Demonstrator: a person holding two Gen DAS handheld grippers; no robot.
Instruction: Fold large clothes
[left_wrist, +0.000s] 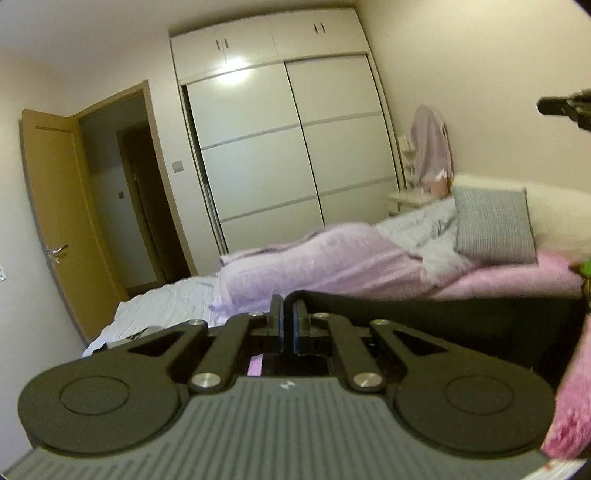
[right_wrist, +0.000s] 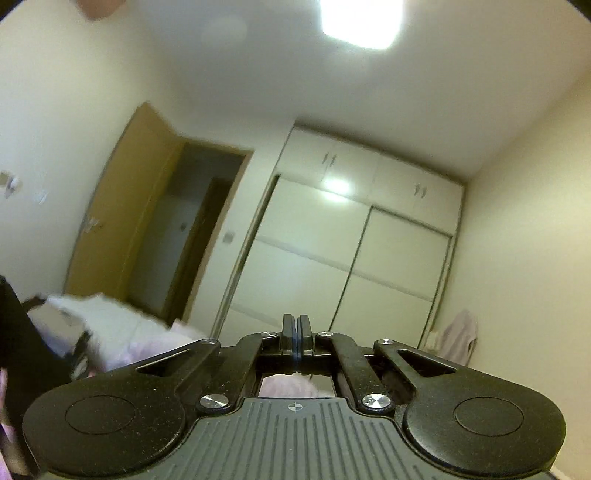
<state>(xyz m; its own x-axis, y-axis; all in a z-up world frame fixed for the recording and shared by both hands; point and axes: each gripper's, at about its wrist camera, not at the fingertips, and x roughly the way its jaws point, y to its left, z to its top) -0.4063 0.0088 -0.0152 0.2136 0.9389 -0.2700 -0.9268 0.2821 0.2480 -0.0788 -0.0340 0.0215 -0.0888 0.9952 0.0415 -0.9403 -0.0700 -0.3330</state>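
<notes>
I held both tools raised: the left gripper (left_wrist: 288, 314) had its jaws nearly shut on the edge of a large black cloth garment (left_wrist: 443, 321) stretching right of its fingers; the right gripper (right_wrist: 295, 332) was closed, whether on cloth I could not tell. I judged it the lift-and-spread step; next, laying it flat on the pink-quilted bed (left_wrist: 332, 258) ahead.
</notes>
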